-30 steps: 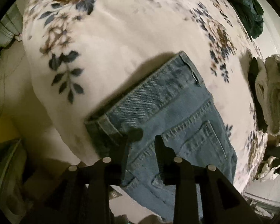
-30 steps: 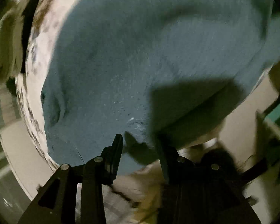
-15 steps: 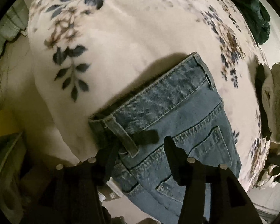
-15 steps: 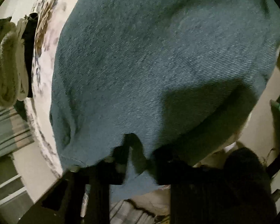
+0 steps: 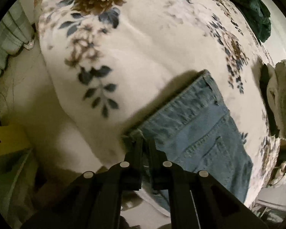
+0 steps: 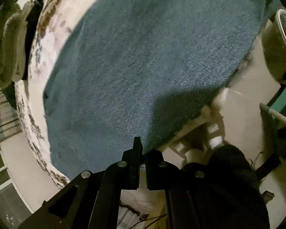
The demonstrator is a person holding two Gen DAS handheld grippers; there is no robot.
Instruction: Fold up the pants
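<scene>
Blue denim pants [image 5: 196, 126] lie on a floral white bedspread [image 5: 143, 47], waistband toward the left, back pocket showing. My left gripper [image 5: 145, 143] is shut on the near corner of the waistband at the bed's edge. In the right wrist view the plain denim leg [image 6: 152, 57] fills most of the frame and hangs to the bed's near edge. My right gripper [image 6: 142, 148] is shut on the lower edge of that denim.
Folded pale towels with a dark item [image 5: 280, 105] sit at the bed's right side, also the towels [image 6: 7, 47] at far left. A dark green cloth [image 5: 253, 5] lies at the far corner. A white fan [image 6: 280, 38] and floor clutter [image 6: 206, 137] stand beside the bed.
Both grippers were open around the denim edge and have shut on it. The left one took the waistband corner and drew it slightly; the right one pinched the leg's edge.
</scene>
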